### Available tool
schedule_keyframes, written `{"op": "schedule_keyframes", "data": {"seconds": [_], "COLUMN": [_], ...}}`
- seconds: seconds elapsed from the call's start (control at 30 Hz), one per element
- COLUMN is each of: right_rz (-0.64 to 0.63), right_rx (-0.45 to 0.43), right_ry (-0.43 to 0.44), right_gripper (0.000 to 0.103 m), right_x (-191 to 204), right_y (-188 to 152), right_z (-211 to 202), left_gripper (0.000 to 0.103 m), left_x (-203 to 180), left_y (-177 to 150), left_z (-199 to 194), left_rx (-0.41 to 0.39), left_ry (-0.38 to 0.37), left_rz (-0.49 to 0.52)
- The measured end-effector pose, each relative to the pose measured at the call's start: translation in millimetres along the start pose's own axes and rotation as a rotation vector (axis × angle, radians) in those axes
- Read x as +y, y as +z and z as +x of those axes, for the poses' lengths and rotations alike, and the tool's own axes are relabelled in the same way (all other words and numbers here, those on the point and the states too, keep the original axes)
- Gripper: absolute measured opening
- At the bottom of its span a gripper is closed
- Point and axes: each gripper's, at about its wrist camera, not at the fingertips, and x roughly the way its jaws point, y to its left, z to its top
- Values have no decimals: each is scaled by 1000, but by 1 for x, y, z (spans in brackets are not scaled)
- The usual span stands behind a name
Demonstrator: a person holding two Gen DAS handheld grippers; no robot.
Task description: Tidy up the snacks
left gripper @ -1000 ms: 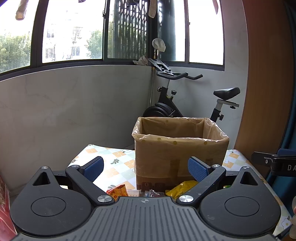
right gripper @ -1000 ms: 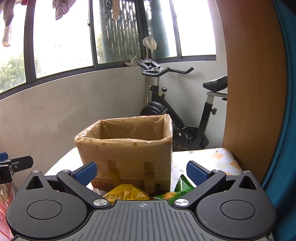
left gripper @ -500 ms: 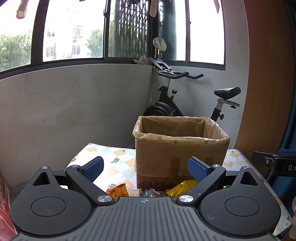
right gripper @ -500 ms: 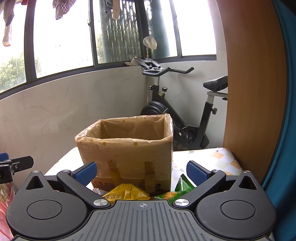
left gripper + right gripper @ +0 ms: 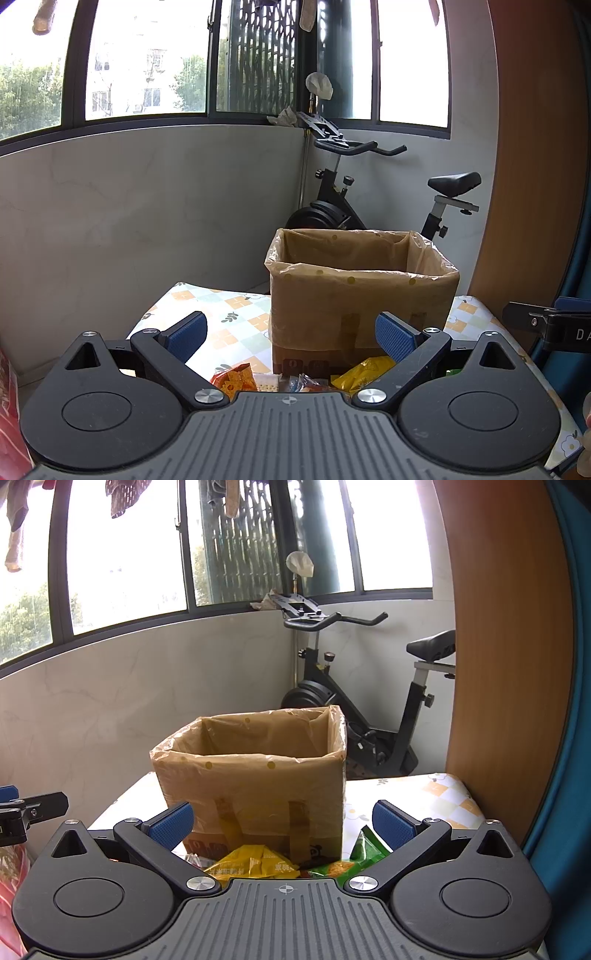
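Both empty: my left hand-held gripper (image 5: 290,334) and right hand-held gripper (image 5: 282,821) are spread wide. Snacks (image 5: 236,378) lie on the desk (image 5: 229,306), box (image 5: 364,291) at 12 o'clock. A low reach could shove it. Only the right view shows the green bag (image 5: 364,853).

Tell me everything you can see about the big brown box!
The cardboard box is brown, open at the top and upright. A thin see-through plastic liner with yellow dots folds over its rim. Brown tape strips run down its front. It stands on the patterned tablecloth, with snack packets lying at its base. Its inside bottom is hidden.
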Motion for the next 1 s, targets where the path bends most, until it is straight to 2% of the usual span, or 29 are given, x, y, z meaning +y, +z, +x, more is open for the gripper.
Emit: {"op": "schedule_keyframes", "data": {"seconds": [0.23, 0.5, 0.83, 1.0], "right_rz": [2, 38, 19, 39], "right_rx": [-2, -49, -39, -26], "right_ry": [-2, 16, -19, -63], "right_gripper": [103, 103, 103, 103], "right_x": [0, -12, -22, -32], "right_y": [-1, -10, -29, -42], "right_z": [1, 4, 25, 41], "left_gripper": [99, 99, 99, 99], "left_x": [1, 4, 9, 26], "left_y": [-1, -3, -12, -25], "left_z": [1, 5, 21, 41], "left_rx": [5, 21, 76, 110], "left_ry": [12, 46, 34, 36], "left_rz": [-7, -21, -33, -63]}}
